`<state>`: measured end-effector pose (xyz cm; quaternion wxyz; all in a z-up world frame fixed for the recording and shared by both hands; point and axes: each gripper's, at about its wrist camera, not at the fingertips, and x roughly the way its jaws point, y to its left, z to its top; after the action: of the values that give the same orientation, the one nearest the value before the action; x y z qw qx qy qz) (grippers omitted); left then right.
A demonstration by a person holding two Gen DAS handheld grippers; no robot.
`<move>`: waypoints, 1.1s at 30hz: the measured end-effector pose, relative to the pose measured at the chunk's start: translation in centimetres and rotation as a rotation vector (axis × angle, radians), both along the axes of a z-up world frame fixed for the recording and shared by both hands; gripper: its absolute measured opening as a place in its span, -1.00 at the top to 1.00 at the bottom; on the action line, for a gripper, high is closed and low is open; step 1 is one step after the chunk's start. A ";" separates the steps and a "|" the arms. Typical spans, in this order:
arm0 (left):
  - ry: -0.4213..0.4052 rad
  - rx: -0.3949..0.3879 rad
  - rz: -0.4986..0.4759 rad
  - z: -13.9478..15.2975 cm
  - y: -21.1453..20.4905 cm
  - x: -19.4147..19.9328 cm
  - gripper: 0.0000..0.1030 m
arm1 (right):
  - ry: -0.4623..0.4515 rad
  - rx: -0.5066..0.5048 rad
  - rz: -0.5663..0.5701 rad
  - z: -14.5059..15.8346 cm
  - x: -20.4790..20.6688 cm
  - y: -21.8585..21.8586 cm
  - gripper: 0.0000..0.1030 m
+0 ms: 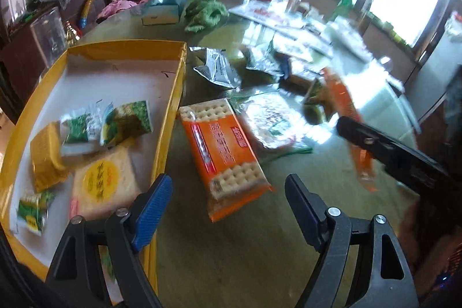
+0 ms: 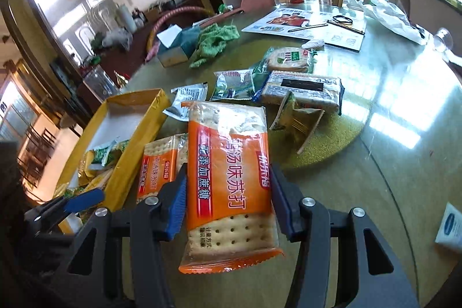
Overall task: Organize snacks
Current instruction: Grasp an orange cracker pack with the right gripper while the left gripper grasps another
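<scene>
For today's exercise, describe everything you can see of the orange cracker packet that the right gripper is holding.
The orange plastic cracker packet is a flat rectangle with clear ends showing pale square perforated crackers, white Chinese lettering, a red stripe and crimped seals. It looks sealed and full. The right gripper clamps its long sides between blue pads, holding it above the table.

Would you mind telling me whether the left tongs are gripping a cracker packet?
No, the left tongs stand open and empty above the orange cracker packet, which lies on the table.
</scene>
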<state>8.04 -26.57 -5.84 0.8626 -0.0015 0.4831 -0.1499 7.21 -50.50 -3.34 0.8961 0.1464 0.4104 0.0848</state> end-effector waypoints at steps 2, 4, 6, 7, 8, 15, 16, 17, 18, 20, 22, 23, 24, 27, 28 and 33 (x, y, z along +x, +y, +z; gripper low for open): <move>0.030 0.038 0.000 -0.7 -0.6 0.9 -0.48 | -0.006 0.013 -0.013 -0.1 0.2 -0.6 -0.05; 0.041 0.059 0.002 -1.0 -1.0 1.2 -0.48 | -0.017 0.015 -0.026 -0.1 0.1 -1.1 -0.05; 0.042 0.095 0.001 -1.3 -1.9 1.5 -0.48 | -0.015 0.021 -0.033 -0.1 0.0 -1.2 -0.05; 0.051 0.108 0.000 -1.6 -2.2 1.8 -0.48 | -0.017 0.020 -0.033 -0.1 -0.2 -1.2 -0.05; 0.066 0.122 0.001 -2.0 -2.7 2.1 -0.48 | -0.024 0.019 -0.029 -0.1 -0.4 -1.1 -0.05; 0.032 0.202 0.009 -2.9 -3.4 1.9 -0.17 | 0.010 0.031 -0.031 -1.5 -0.4 -1.2 -0.05; 0.028 0.198 0.004 -2.9 -3.3 1.6 -0.16 | 0.009 0.031 -0.039 -1.5 -0.4 -1.4 -0.05; 0.025 0.194 -0.003 -2.9 -3.1 1.1 -0.15 | 0.008 0.038 -0.045 -1.5 -0.4 -1.6 -0.05; 0.024 0.193 -0.008 -2.8 -3.0 0.8 -0.14 | 0.008 0.049 -0.049 -1.6 -0.5 -1.8 -0.05; 0.042 0.172 -0.031 -2.7 -2.7 -0.5 -0.13 | 0.008 0.054 -0.051 -1.5 -0.6 -2.1 -0.05; 0.053 0.161 -0.049 -2.6 -2.3 -2.2 -0.14 | 0.006 0.051 -0.054 -1.5 -0.6 -2.0 -0.05; 0.057 0.162 -0.058 -2.6 -2.3 -2.8 -0.14 | 0.007 0.051 -0.052 -1.6 -0.6 -2.0 -0.05; 0.059 0.161 -0.078 -2.7 -2.2 -3.7 -0.14 | 0.010 0.051 -0.052 -1.6 -0.6 -2.0 -0.05; 0.085 0.177 -0.116 -2.7 -2.5 -4.4 -0.23 | 0.020 0.046 -0.049 -1.9 -0.6 -1.7 -0.05; 0.093 0.178 -0.124 -2.7 -2.7 -4.2 -0.26 | 0.022 0.045 -0.048 -1.9 -0.5 -1.7 -0.05; 0.080 0.187 -0.100 -2.1 -3.4 -2.6 -0.31 | 0.026 0.060 -0.039 -2.0 -0.6 -1.7 -0.05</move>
<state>5.46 -29.98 -7.95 0.8305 0.0971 0.5285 -0.1468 6.66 -52.19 -5.39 0.8874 0.1823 0.4164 0.0775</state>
